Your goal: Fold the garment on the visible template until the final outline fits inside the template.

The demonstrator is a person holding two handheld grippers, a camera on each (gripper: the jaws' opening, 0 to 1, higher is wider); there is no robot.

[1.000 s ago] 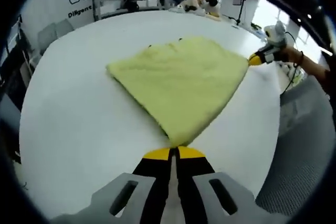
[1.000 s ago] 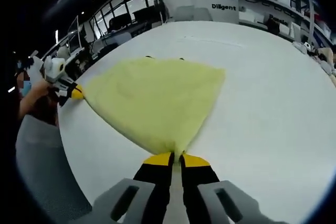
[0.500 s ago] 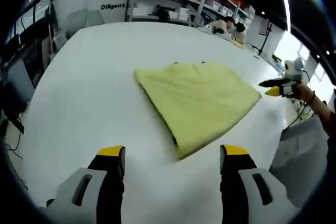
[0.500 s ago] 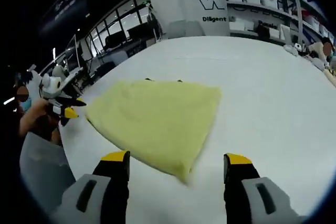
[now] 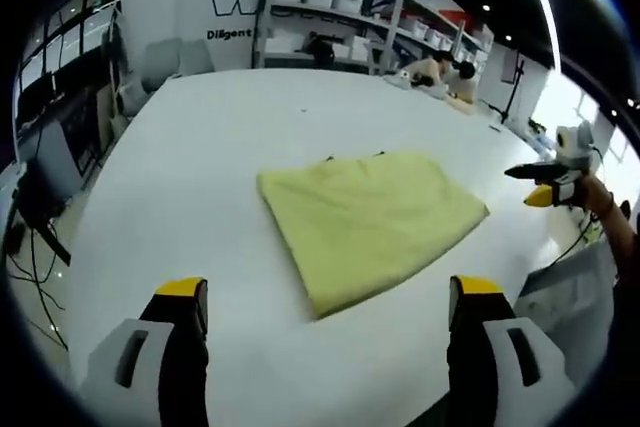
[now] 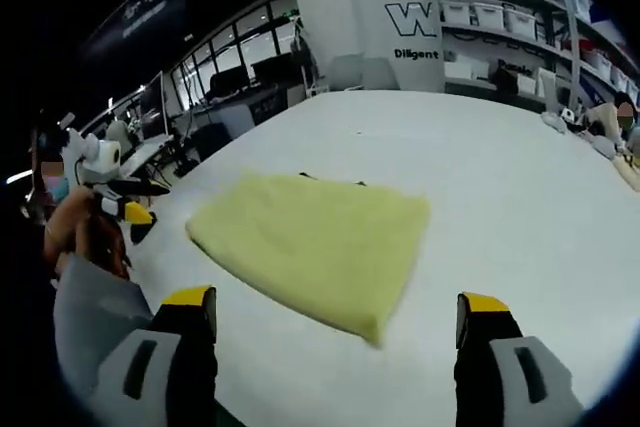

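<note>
Folded yellow garment (image 5: 370,222) hides nearly all its template; both hand-held grippers (image 5: 330,312) (image 6: 335,322) are spread, holding nothing.

White table (image 5: 180,177); storage shelves (image 5: 330,22) behind.

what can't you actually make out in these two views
- Template under the yellow garment: in both views the cloth hides it except small dark marks at the far edge, so fit can't be judged.
- Garment's inner layers: covered by its top layer.
- Wall lettering: cut off by shelving, left gripper view.
- Shelf bin contents: too small.
</note>
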